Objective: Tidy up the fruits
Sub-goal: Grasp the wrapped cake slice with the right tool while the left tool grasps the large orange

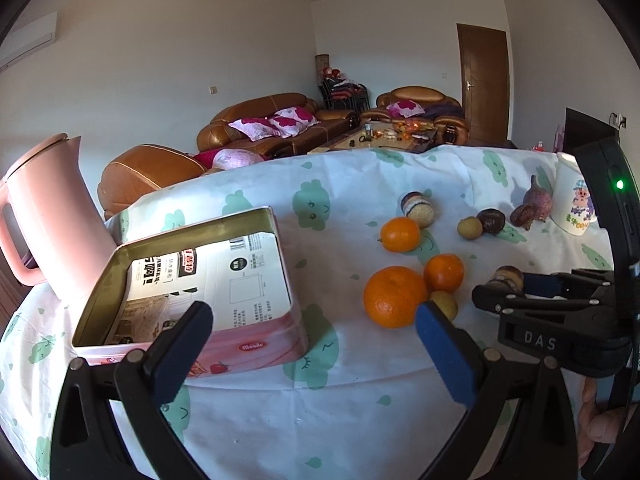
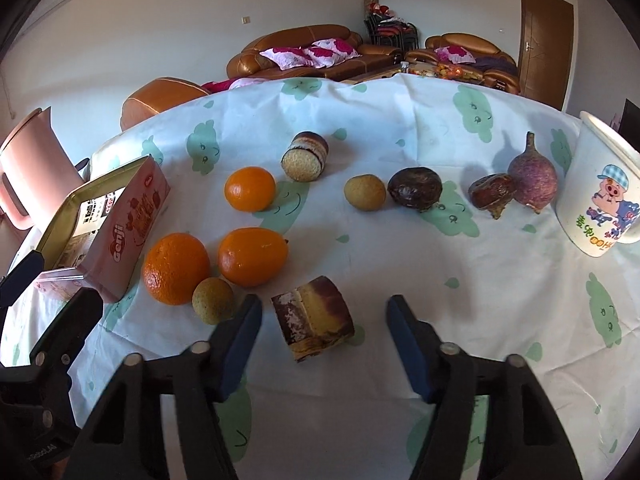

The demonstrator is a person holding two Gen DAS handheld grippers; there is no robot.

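Observation:
Three oranges lie on the cloth: a large one (image 2: 176, 268), one beside it (image 2: 252, 256) and one farther back (image 2: 250, 188). Two small yellow-green fruits (image 2: 213, 300) (image 2: 365, 192), a dark round fruit (image 2: 415, 190), a brown one (image 2: 491, 195) and a purple pointed one (image 2: 532, 178) lie among them. An open pink tin (image 1: 192, 284) stands at the left. My left gripper (image 1: 314, 324) is open, between the tin and the large orange (image 1: 394, 296). My right gripper (image 2: 322, 320) is open around a cake slice (image 2: 312, 322).
A second cake roll (image 2: 304, 156) lies at the back. A white cartoon mug (image 2: 600, 192) stands at the right, a pink kettle (image 1: 48, 216) at the left behind the tin. The table (image 2: 360, 112) wears a white cloth with green prints. Sofas stand beyond.

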